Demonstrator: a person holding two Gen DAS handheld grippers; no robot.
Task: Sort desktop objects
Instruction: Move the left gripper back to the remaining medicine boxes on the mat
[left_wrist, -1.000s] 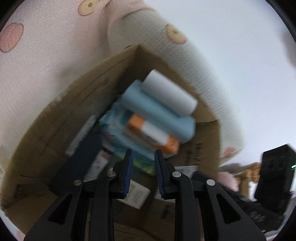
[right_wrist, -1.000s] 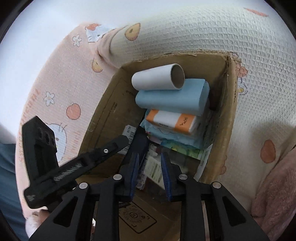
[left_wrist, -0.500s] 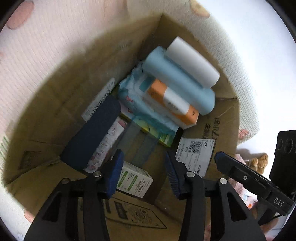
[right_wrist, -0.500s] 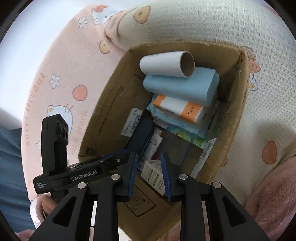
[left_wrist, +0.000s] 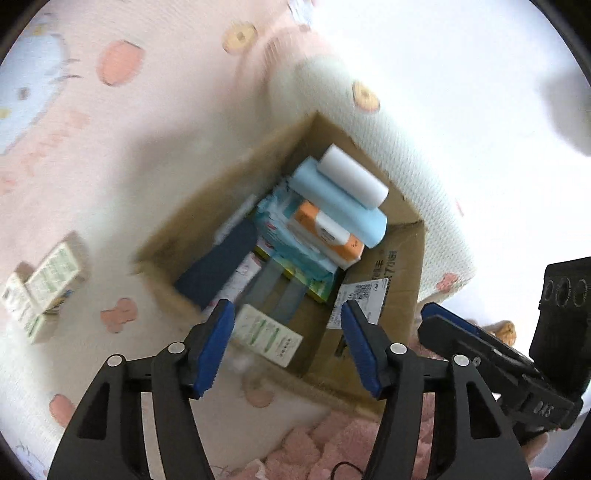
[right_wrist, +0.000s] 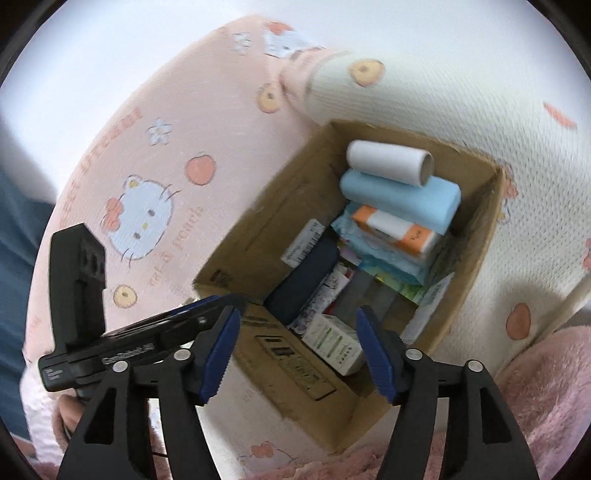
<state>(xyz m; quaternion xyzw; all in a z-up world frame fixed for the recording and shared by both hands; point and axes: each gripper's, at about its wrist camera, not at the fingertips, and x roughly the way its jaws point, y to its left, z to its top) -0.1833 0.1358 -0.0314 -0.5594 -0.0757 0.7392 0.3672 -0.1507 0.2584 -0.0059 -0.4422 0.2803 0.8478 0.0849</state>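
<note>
Jaws of both the left gripper (left_wrist: 287, 347) and right gripper (right_wrist: 298, 349) stand spread, empty, above the brown cardboard box (left_wrist: 388, 280). Blurred white-and-green cartons (left_wrist: 40, 284), probably unsorted, lie at mid-left of the left wrist view, long axes tilted upward-right, nearer the left gripper.

One cardboard box (right_wrist: 255, 236) holds one white cardboard tube (right_wrist: 388, 162), one light blue roll (right_wrist: 399, 197), one orange-and-white carton (right_wrist: 395, 229), one dark blue case (right_wrist: 303, 284) and one green-and-white medicine box (right_wrist: 334, 341). Two more small green-and-white boxes (left_wrist: 42, 284) lie outside on the blanket. Two grippers, each with two blue-padded fingers.
</note>
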